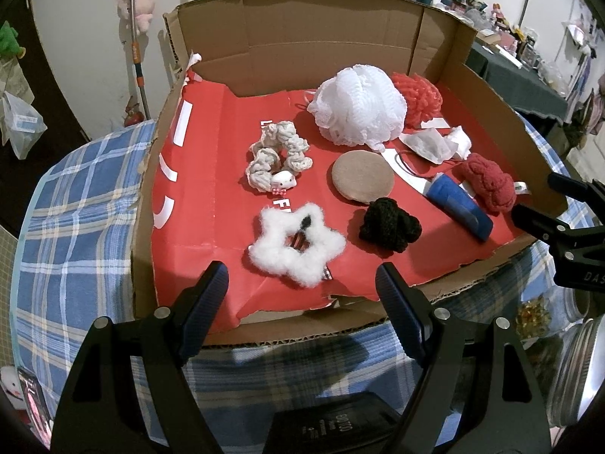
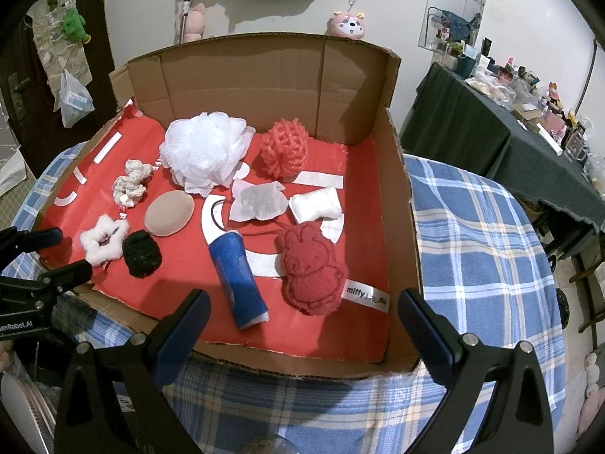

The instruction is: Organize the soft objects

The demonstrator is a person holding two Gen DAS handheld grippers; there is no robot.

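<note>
A cardboard box (image 1: 340, 38) lined with red paper holds several soft items. A white fluffy star scrunchie (image 1: 297, 247) lies just ahead of my left gripper (image 1: 301, 266), which is open and holds nothing. Beside the star are a black knitted scrunchie (image 1: 389, 227), a beige round puff (image 1: 363, 181) and a cream rope scrunchie (image 1: 278, 159). At the back sit a white mesh pouf (image 2: 204, 151) and a red pouf (image 2: 285, 149). My right gripper (image 2: 302, 295) is open over the box's front edge, facing a blue roll (image 2: 236, 276) and a red bunny plush (image 2: 312, 270).
White tissue packets (image 2: 314, 204) and a translucent pouch (image 2: 257, 202) lie mid-box. The box rests on a blue plaid cloth (image 2: 484, 246). A glass jar (image 1: 578, 363) stands at the right of the left wrist view. A dark cluttered table (image 2: 491, 113) is behind on the right.
</note>
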